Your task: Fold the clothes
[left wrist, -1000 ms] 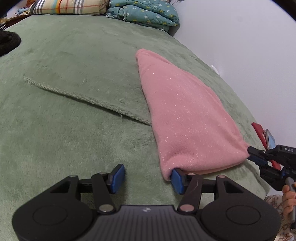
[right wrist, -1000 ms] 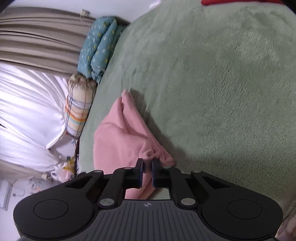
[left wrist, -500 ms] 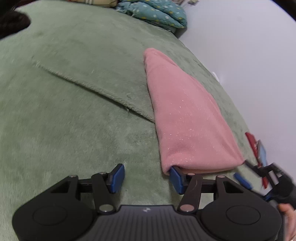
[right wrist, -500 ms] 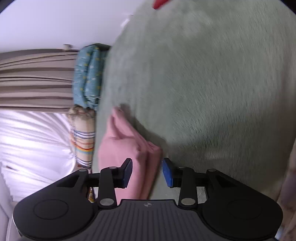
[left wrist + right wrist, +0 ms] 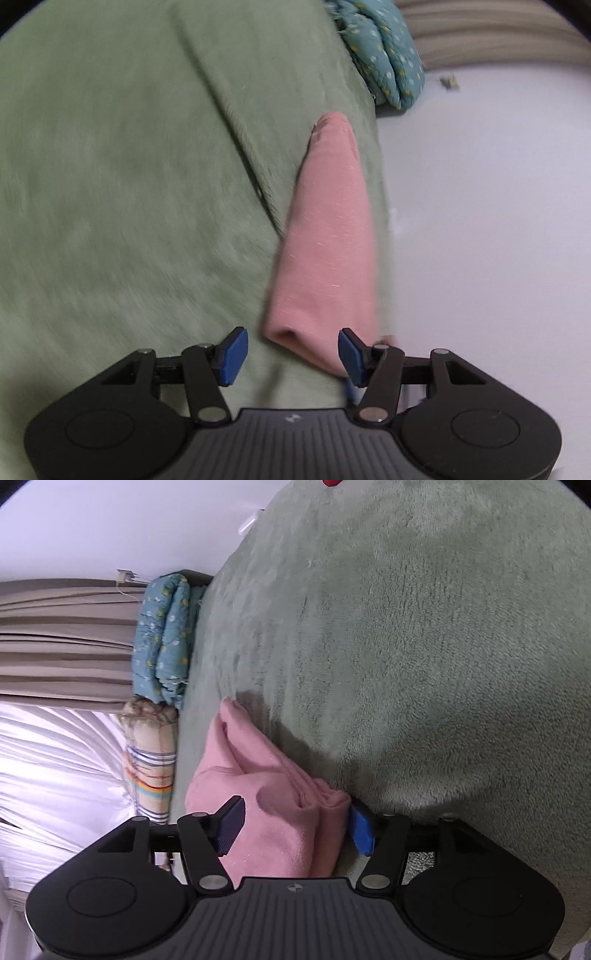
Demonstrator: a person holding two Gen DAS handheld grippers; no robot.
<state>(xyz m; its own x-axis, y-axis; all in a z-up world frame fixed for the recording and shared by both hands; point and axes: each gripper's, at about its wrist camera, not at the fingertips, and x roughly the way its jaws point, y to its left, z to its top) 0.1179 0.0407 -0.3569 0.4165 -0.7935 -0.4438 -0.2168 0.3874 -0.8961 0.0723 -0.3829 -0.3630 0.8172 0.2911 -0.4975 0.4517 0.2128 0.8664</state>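
Two grippers (image 5: 293,350) (image 5: 295,825) spread apart, right just opened, folded pink garment (image 5: 266,805) between

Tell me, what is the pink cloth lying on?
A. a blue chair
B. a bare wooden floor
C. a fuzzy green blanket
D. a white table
C: the folded pink cloth rests on a fuzzy green blanket that spreads around it in both views, with the right gripper open around its near end.
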